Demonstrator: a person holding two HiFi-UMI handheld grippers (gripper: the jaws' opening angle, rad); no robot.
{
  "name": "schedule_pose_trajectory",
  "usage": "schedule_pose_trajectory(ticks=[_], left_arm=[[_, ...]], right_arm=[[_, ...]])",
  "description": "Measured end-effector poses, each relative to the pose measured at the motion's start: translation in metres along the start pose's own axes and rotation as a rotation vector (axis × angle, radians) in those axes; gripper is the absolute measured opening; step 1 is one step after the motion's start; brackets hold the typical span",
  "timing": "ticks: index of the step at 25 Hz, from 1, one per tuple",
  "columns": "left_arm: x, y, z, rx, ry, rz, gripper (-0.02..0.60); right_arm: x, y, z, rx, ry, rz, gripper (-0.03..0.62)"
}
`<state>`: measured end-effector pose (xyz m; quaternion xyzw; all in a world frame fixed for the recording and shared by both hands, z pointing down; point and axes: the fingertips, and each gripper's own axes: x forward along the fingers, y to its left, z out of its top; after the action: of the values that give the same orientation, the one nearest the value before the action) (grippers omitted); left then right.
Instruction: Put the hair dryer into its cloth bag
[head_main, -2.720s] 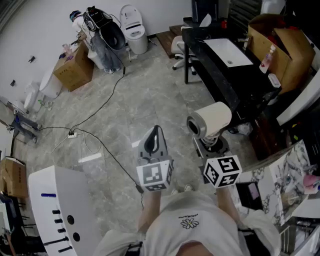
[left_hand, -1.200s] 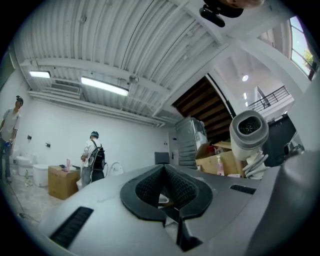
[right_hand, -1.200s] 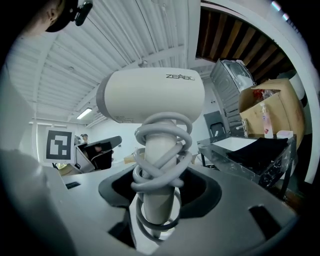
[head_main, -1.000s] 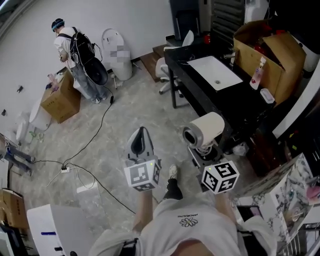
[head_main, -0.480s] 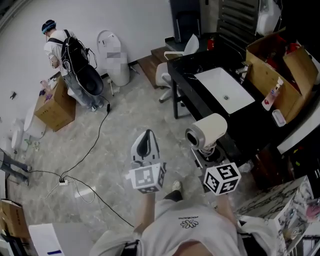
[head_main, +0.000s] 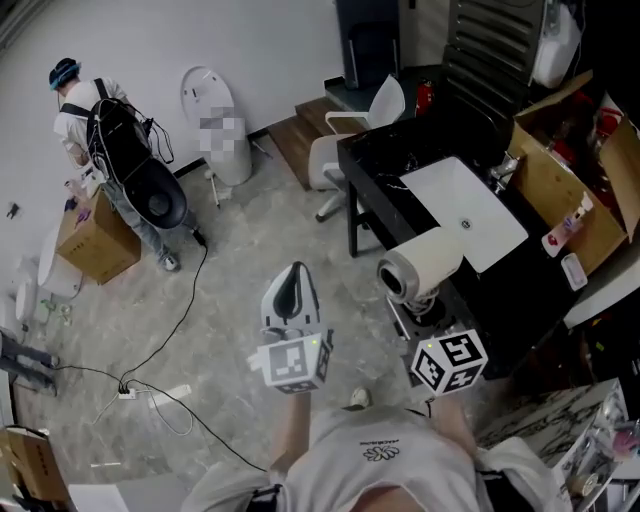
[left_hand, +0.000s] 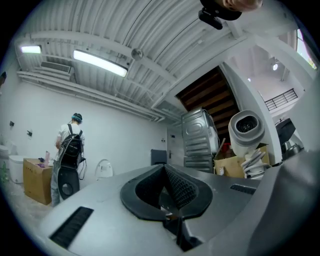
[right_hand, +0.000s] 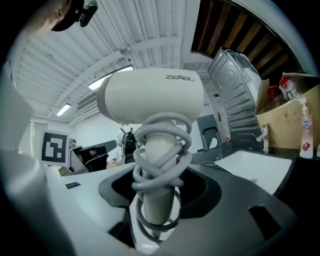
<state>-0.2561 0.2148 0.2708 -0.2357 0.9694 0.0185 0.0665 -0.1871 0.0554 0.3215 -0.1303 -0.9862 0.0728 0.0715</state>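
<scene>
I am holding the hair dryer in the right gripper, with the fingers clamped on either side of its handle. The grey cord is wound in loops around that handle, and the fingers are pressing on cord and handle together. My guess is the cord is wrapped this way so nothing trails loose and the dryer goes into the bag as one compact bundle. The white barrel is sitting above the grip and pointing roughly level, so the weight is resting over the fingers rather than hanging off to one side.

The left gripper is holding nothing. Its fingers are closed tip to tip, with only air beyond them. I judge I am keeping it free to pull the bag's mouth open once a bag is within reach.

The cloth bag is not showing in any view, so the packing step is not yet under way. The dryer is hanging in the air over the marble floor, just beside the corner of the black bench with its white sink. Open cardboard boxes are standing past the sink. Well apart, by the far wall, a person with a backpack is bending over another box near a white toilet.
</scene>
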Motion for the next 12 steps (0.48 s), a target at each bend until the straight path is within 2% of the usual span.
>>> schedule_pose_trajectory(ticks=[7, 12], left_arm=[[0.04, -0.009, -0.013, -0.031, 0.022, -0.034, 0.014], [0.048, -0.018, -0.018, -0.034, 0.026, -0.017, 0.014]], right_arm=[[0.019, -0.033, 0.01, -0.001, 0.002, -0.05, 0.209], [0.023, -0.049, 0.008, 0.028, 0.002, -0.036, 0.209]])
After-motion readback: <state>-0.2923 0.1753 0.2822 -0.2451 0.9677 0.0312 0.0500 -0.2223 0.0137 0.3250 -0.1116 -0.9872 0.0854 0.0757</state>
